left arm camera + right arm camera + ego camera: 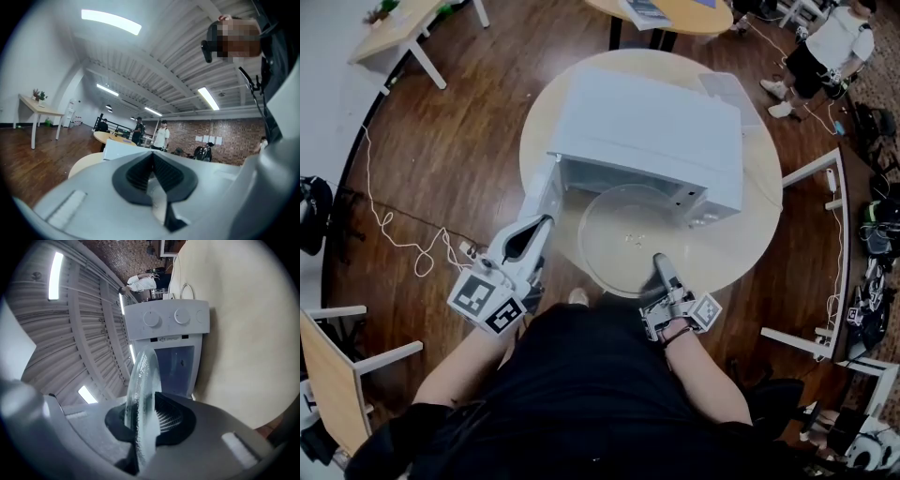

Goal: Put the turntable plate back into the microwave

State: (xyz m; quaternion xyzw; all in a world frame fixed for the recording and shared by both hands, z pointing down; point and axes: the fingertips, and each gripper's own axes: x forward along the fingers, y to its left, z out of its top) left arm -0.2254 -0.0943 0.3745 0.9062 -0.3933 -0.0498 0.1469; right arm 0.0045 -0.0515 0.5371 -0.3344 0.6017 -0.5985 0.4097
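Note:
A white microwave [647, 131] stands on the round pale table [741, 234], its door [546, 187] swung open to the left. The clear glass turntable plate [623, 234] is held flat in front of the open cavity. My right gripper [659, 262] is shut on the plate's near rim. In the right gripper view the plate [143, 394] runs edge-on between the pads, toward the microwave [168, 348]. My left gripper [539, 225] sits by the door's lower edge. Its pads [140, 171] meet at the tips. I cannot tell whether it touches the door.
Wooden floor surrounds the table, with a white cable [394, 239] lying at the left. A white desk frame [830, 262] stands close on the right. A person [830, 47] is at the back right beside another table [675, 14]. Two people [161, 136] stand far off.

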